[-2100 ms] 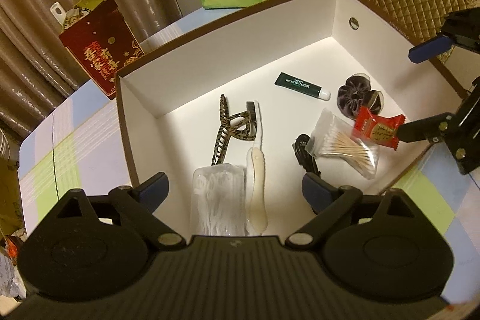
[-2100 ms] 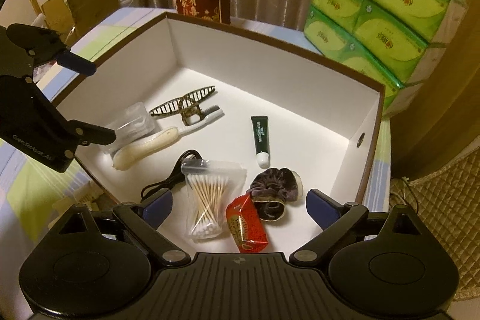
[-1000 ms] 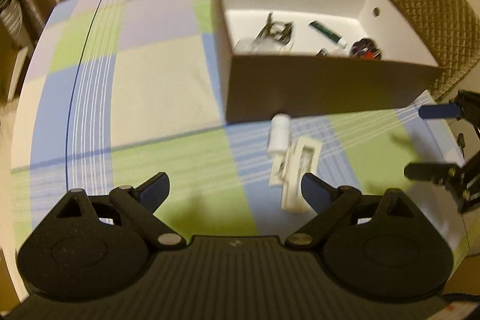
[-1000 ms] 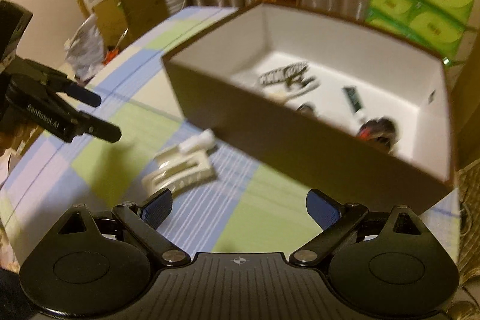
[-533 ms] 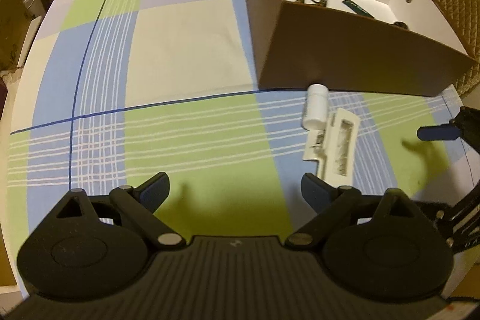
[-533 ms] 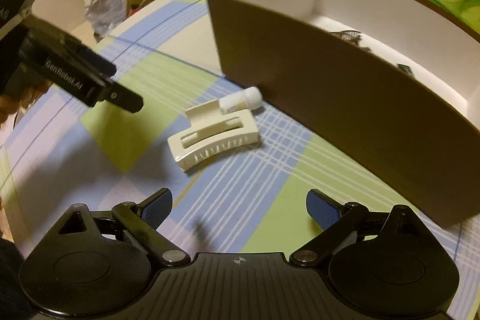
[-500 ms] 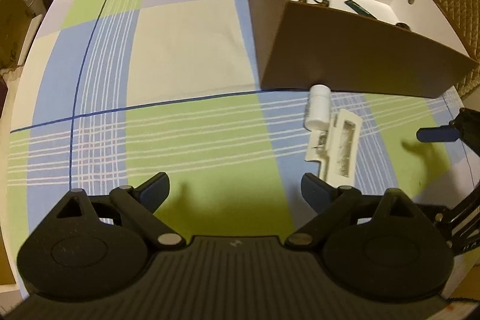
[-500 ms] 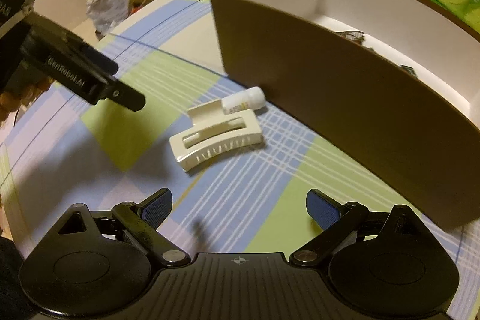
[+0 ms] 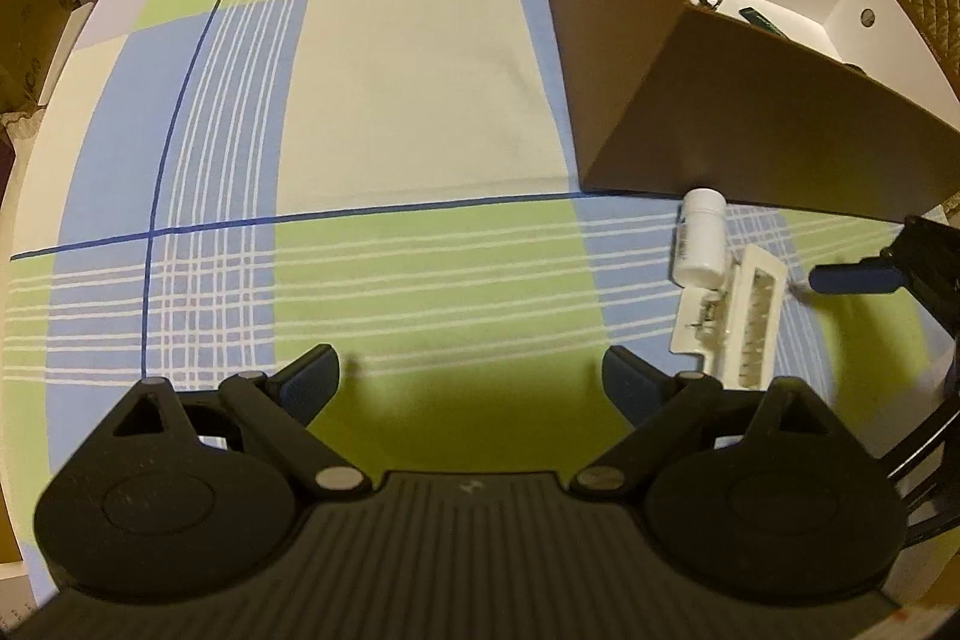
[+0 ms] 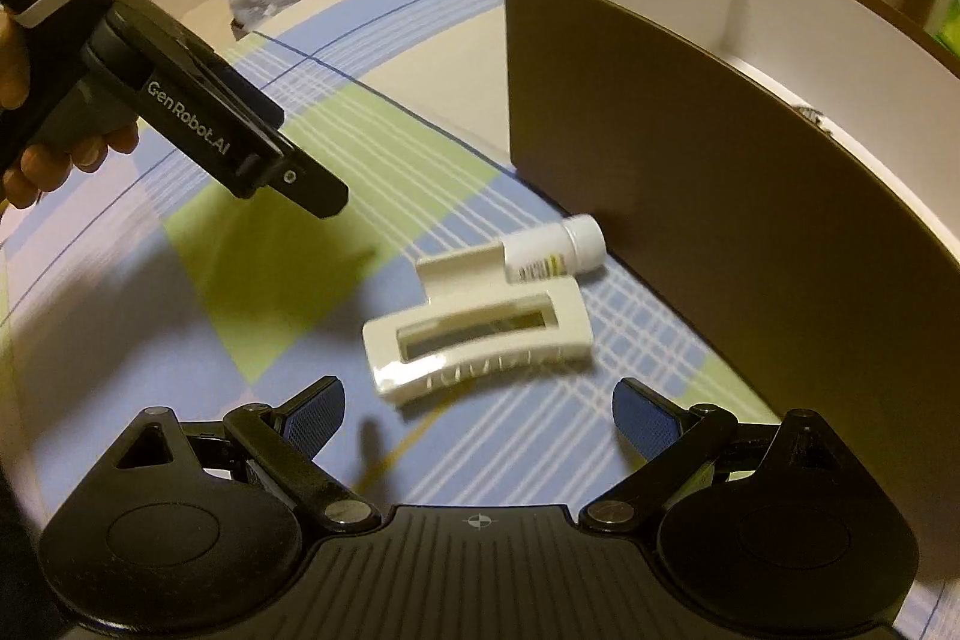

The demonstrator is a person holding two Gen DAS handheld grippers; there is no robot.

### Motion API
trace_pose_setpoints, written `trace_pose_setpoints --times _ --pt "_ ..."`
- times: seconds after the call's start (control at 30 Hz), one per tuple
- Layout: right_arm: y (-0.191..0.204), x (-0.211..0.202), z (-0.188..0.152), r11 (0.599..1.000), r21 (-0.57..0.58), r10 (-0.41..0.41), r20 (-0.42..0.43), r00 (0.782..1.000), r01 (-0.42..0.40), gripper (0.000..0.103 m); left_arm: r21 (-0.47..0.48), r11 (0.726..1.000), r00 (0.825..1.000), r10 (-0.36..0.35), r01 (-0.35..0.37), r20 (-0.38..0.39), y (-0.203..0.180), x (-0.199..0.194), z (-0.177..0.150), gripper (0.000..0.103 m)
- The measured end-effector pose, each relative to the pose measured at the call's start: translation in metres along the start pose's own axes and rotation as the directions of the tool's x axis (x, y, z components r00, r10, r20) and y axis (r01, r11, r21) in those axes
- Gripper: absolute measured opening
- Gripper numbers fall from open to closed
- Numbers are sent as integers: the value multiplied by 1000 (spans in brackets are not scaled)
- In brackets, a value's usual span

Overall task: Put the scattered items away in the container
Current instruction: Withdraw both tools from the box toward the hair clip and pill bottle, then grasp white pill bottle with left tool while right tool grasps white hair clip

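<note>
Right gripper lines up on the hair clip

Hair clip (image 10: 480,340) lies crosswise on the tabletop (image 9: 390,100) beside the box (image 10: 720,196), just ahead of the right gripper (image 10: 477,412), fingers released; left gripper (image 9: 468,379), released too, sits farther off.

Box (image 9: 750,112) contents mostly hidden, perhaps clips

a cream hair clip (image 10: 480,337) lies flat on the checked cloth, closed, teeth along its near edge. a small white bottle (image 10: 555,249) with a white cap lies on its side, touching the clip's handle. both sit just outside the brown box (image 10: 720,172), whose inside is white.
</note>
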State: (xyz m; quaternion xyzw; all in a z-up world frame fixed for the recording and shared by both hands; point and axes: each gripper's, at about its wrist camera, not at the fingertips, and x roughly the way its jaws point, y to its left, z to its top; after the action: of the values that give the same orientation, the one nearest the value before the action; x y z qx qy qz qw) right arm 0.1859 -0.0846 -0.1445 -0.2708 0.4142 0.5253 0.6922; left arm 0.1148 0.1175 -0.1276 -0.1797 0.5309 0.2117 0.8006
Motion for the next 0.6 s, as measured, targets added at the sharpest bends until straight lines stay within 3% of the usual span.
trace_pose_setpoints --times 0.4,0.47,0.6 --pt "0 20 10 998 -65 19 7 1000 -19 93 -6 1000 1000 -7 7 -14 4 7 1 92" --pt "1 18 8 997 -70 20 11 1000 -19 84 -6 1000 1000 -6 6 -15 4 7 0 92" --pt "1 13 3 997 -76 19 1 1000 -19 84 5 1000 1000 -16 16 -14 0 6 -1 92"
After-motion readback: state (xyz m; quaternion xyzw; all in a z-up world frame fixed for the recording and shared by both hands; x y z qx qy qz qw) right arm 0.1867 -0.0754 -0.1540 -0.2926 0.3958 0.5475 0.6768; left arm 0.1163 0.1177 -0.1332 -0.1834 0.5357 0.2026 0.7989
